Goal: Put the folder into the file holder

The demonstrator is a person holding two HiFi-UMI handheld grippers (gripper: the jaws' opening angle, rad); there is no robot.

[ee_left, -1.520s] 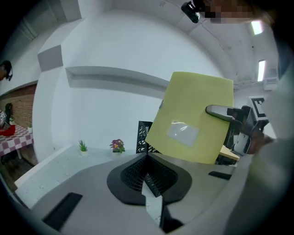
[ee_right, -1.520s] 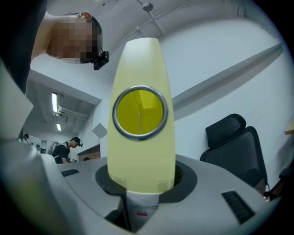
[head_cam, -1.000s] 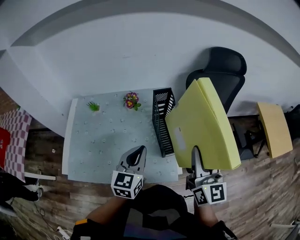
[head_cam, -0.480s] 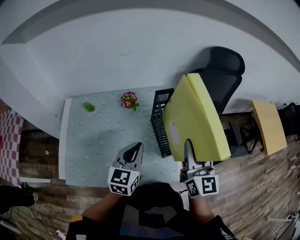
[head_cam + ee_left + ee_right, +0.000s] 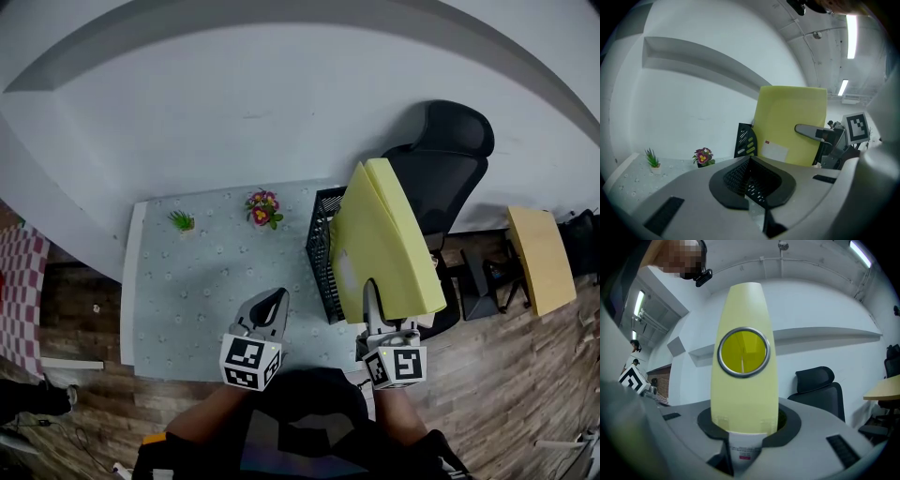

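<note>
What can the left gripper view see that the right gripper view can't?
Only the left gripper view shows the black file holder, the pink flowers, the little green plant, and the broad face of the yellow folder with the right gripper clamped on it. Only the right gripper view shows the black office chair and the metal ring on the folder's spine. Both show the yellow folder and the white wall.

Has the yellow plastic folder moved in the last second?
Yes. The yellow folder, held by the right gripper, has shifted left toward the black mesh file holder.
</note>
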